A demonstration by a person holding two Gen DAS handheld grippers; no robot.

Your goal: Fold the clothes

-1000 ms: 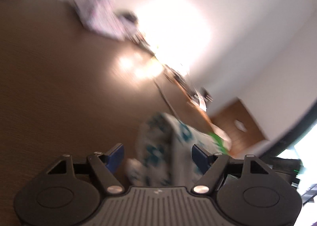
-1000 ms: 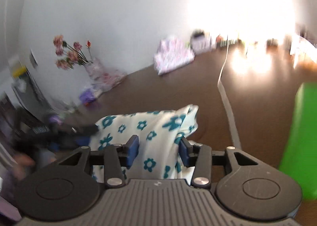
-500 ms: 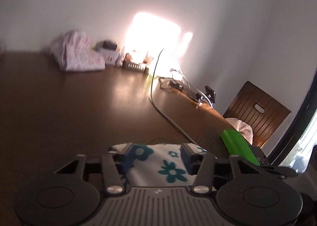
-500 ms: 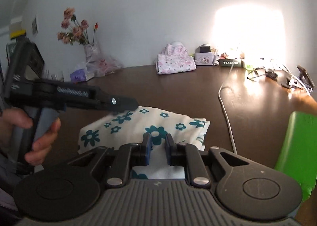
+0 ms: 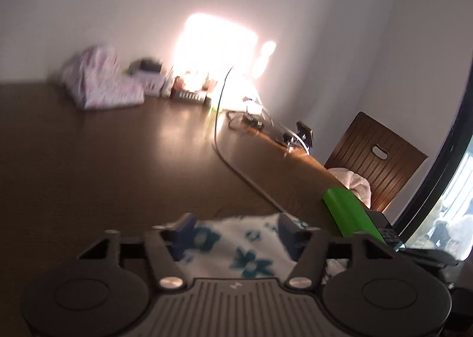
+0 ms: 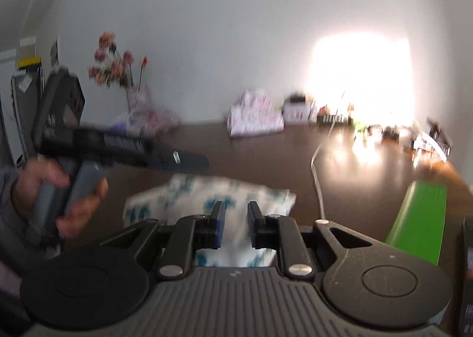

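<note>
The floral cloth (image 6: 207, 198) lies folded on the brown counter (image 5: 103, 159), below both grippers. The left gripper (image 5: 233, 232) is spread wide over it, grasping nothing. The right gripper (image 6: 235, 223) is slightly parted, released above the cloth.

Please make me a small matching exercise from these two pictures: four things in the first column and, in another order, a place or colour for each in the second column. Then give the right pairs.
Things:
1. floral cloth
2. white cable
3. wooden chair
4. flowers

Places or colours:
A. pink, by the wall at the far left of the table, in the right wrist view
B. standing beyond the table's right edge, in the left wrist view
C. white with teal blossoms, lying on the table just ahead of both claws
D. running across the table toward the bright patch on the wall

Pairs: 1-C, 2-D, 3-B, 4-A
</note>
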